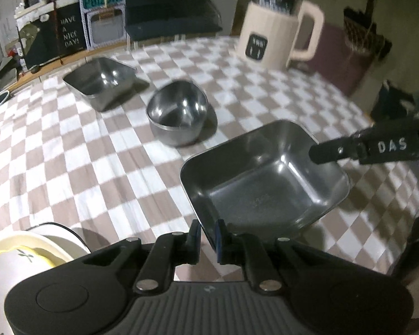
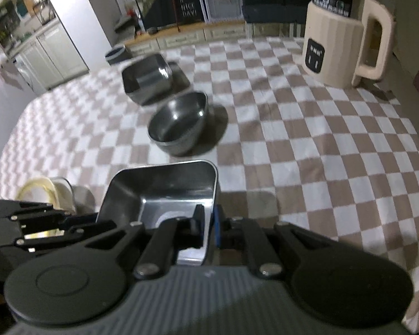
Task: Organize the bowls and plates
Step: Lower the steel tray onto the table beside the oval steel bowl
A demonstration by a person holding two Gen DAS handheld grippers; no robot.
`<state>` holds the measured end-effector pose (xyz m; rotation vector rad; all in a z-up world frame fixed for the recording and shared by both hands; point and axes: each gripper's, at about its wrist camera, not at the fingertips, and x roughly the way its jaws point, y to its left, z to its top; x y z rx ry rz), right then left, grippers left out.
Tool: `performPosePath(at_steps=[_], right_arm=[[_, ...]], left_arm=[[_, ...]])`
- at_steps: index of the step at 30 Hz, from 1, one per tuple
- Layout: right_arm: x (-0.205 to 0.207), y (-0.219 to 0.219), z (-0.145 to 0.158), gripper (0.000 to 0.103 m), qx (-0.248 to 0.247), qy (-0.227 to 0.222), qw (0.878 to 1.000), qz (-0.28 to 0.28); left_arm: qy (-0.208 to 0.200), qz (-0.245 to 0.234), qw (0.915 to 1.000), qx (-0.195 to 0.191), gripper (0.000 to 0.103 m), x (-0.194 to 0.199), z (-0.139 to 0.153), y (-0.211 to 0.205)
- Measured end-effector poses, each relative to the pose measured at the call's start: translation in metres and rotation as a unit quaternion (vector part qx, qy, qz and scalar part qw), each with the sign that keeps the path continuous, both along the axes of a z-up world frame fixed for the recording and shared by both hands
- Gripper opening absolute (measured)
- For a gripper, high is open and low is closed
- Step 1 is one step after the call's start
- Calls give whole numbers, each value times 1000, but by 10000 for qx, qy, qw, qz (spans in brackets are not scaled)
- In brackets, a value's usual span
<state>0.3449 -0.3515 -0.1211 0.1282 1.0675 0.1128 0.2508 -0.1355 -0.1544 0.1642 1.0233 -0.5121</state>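
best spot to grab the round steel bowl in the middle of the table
Take the round steel bowl by its thin rim, one finger inside and one outside the wall, coming from the near side. It sits upright and open, and its curved wall is probably too wide and slick to span.

A: The square tray (image 1: pixel 265 173) pinched in both tools is polished metal, smooth, with a duller, faintly scuffed floor.

B: And the round bowl (image 1: pixel 177 111) ahead of the left tool (image 1: pixel 208 240)?

A: Glossy steel with bright glints inside; the far square tray (image 1: pixel 99 81) beyond it has the same finish.

B: The table (image 1: pixel 69 153)?

A: Covered in matt checked cloth, softly creased. The right tool (image 2: pixel 208 229) is matt black plastic with shiny round metal pins. The jug (image 2: pixel 338 44) to its right looks like matt, ribbed cream plastic.
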Motion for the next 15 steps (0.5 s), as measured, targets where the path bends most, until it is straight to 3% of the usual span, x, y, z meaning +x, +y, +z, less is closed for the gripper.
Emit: performPosePath(at_steps=[7,15], right_arm=[[4,-1,-17,11,-200,310,9993,-45],[2,-6,-16,13,-381,296,9988,-122]], left_arm=[[123,-183,9995,222,12,7,-16,-18],[160,-368,9986,338,14,10,-26,-33]])
